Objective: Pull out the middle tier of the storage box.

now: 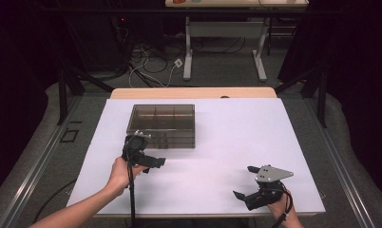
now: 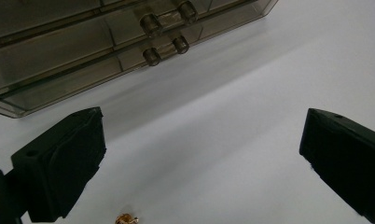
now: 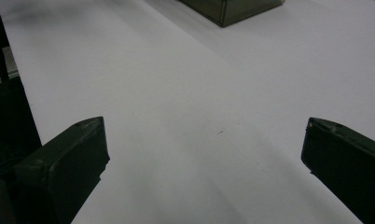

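Drawer box sits far-left on my bench; left tongs spread wide just before it, right tongs released, near-right.

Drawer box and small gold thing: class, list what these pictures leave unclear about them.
- Gold thing, left gripper view: cut off by the bottom edge, too small to identify.
- Drawer box, high view: tinted walls hide any contents.
- Same box, right gripper view: only a corner, cut by the top edge.
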`<state>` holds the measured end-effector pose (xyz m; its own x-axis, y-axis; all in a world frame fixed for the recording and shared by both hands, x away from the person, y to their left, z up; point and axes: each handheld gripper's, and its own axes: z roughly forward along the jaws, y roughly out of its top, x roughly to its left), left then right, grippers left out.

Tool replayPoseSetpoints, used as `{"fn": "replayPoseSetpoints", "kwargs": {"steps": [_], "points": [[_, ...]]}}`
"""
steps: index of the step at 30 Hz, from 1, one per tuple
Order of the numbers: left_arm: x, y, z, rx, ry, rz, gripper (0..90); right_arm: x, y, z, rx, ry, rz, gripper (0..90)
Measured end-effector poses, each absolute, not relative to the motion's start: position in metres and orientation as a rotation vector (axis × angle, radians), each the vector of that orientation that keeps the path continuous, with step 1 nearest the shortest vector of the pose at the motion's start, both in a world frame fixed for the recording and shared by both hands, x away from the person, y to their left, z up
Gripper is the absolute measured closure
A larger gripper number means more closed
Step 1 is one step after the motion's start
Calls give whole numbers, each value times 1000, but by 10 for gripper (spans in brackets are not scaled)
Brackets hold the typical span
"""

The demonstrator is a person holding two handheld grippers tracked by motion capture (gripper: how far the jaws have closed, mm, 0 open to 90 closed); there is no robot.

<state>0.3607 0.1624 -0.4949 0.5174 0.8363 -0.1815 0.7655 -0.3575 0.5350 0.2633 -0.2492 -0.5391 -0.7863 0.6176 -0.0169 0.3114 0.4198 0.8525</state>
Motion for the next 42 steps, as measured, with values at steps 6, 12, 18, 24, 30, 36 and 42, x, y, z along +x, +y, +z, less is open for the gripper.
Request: {"fn": "replayPoseSetpoints", "kwargs": {"steps": [6, 12, 18, 24, 30, 36, 42], "points": [[366, 162, -493, 2194, 1332, 158, 5, 264, -249, -539, 798, 2355, 1306, 0], [372, 163, -492, 2190, 1365, 158, 14, 263, -250, -538, 806, 2349, 1303, 0], [377, 162, -492, 2190, 1395, 161, 18, 264, -248, -539, 800, 2350, 1313, 0], [385, 158, -493, 2163, 1449, 123, 20, 264, -249, -539, 792, 2353, 1307, 0], [388, 155, -493, 2157, 1473, 131, 39, 263, -248, -539, 799, 2370, 1296, 0], [391, 151, -493, 2152, 1494, 143, 80, 263, -248, -539, 796, 2367, 1298, 0], [394, 145, -493, 2154, 1506, 142, 104, 264, -248, -539, 788, 2375, 1296, 0]]}}
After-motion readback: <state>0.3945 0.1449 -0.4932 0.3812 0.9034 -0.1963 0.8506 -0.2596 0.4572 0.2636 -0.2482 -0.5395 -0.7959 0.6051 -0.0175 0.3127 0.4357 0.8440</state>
